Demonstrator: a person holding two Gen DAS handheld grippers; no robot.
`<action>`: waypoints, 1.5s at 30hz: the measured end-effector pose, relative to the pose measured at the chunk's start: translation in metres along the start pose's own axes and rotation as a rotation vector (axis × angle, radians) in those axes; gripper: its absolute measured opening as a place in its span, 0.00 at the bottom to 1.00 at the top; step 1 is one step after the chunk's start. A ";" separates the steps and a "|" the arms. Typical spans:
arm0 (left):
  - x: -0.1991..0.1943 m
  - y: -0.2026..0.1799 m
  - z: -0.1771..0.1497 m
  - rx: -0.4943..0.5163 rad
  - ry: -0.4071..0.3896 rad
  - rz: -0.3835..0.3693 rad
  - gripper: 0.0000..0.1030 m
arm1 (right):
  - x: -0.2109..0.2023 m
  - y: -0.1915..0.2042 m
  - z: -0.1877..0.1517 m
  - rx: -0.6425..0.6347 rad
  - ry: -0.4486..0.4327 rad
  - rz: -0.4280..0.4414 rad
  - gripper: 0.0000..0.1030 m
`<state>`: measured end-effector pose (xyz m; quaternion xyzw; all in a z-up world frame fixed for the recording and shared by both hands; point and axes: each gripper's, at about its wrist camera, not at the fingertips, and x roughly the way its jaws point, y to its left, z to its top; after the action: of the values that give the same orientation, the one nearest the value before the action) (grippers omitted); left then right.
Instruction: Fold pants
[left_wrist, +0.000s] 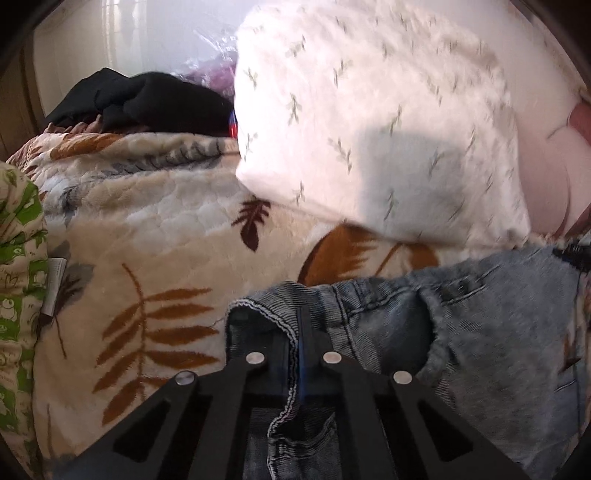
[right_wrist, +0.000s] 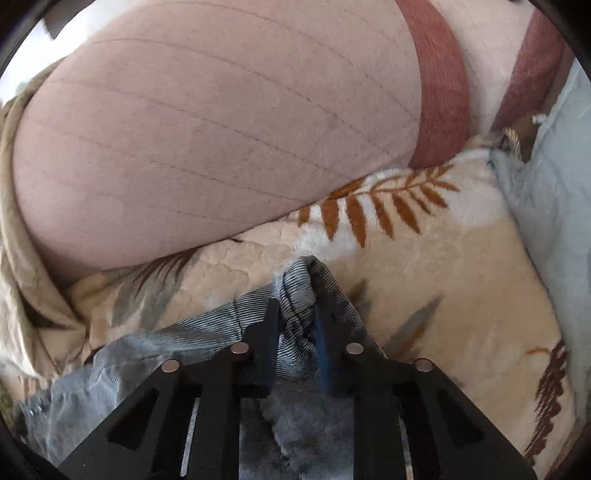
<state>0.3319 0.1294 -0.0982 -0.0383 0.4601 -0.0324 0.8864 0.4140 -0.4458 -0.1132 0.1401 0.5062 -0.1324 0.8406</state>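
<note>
The pants are light blue jeans (left_wrist: 461, 325) lying on a cream blanket with brown leaf prints (left_wrist: 155, 236). In the left wrist view my left gripper (left_wrist: 295, 317) is shut on the jeans' stitched hem edge, with denim bunched between the black fingers. In the right wrist view my right gripper (right_wrist: 297, 314) is shut on a ribbed grey-blue fold of the jeans (right_wrist: 299, 280), which bulges up between the fingers. More denim trails to the lower left below that gripper. The same blanket (right_wrist: 443, 280) lies beneath.
A white pillow with small leaf marks (left_wrist: 369, 122) lies just beyond the jeans. Black clothing (left_wrist: 147, 99) sits far left at the back, a green-patterned fabric (left_wrist: 18, 277) at the left edge. A large pink quilted pillow (right_wrist: 207, 136) and pale blue cloth (right_wrist: 554, 206) flank the right gripper.
</note>
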 end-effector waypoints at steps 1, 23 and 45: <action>-0.008 0.000 0.001 0.002 -0.013 -0.006 0.04 | -0.009 0.003 -0.004 -0.009 -0.033 0.004 0.15; -0.198 -0.003 -0.172 0.024 -0.108 -0.111 0.05 | -0.203 -0.121 -0.177 0.275 -0.313 0.357 0.14; -0.209 0.009 -0.257 0.007 -0.074 -0.097 0.05 | -0.163 -0.189 -0.292 0.426 -0.062 0.313 0.42</action>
<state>0.0022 0.1484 -0.0768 -0.0585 0.4245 -0.0756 0.9004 0.0337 -0.5001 -0.1186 0.3864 0.4131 -0.1084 0.8175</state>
